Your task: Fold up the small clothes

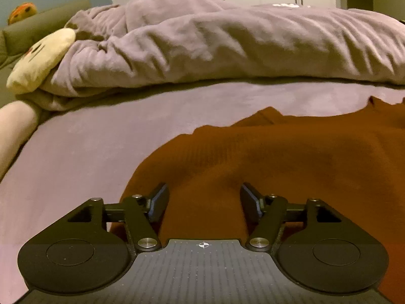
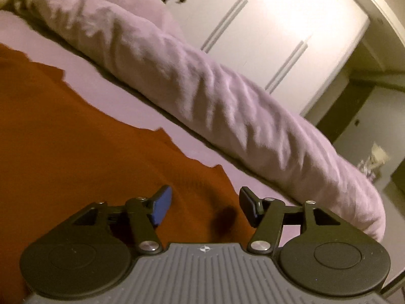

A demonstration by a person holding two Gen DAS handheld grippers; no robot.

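A rust-brown ribbed garment (image 1: pixel 291 152) lies spread on the lilac bed sheet (image 1: pixel 88 147). My left gripper (image 1: pixel 204 190) hangs just over the garment's near left part, jaws wide apart, with only flat cloth below them and nothing pinched. In the right wrist view the same garment (image 2: pixel 76 131) fills the left half. My right gripper (image 2: pixel 205 195) is open over the garment's right edge, where brown cloth meets the sheet (image 2: pixel 253 177). Its pads touch nothing that I can see.
A rumpled lilac duvet (image 1: pixel 227 43) lies across the bed behind the garment, also as a long roll in the right wrist view (image 2: pixel 202 88). A cream plush toy (image 1: pixel 40 60) sits at the far left. White wardrobe doors (image 2: pixel 278 33) stand beyond the bed.
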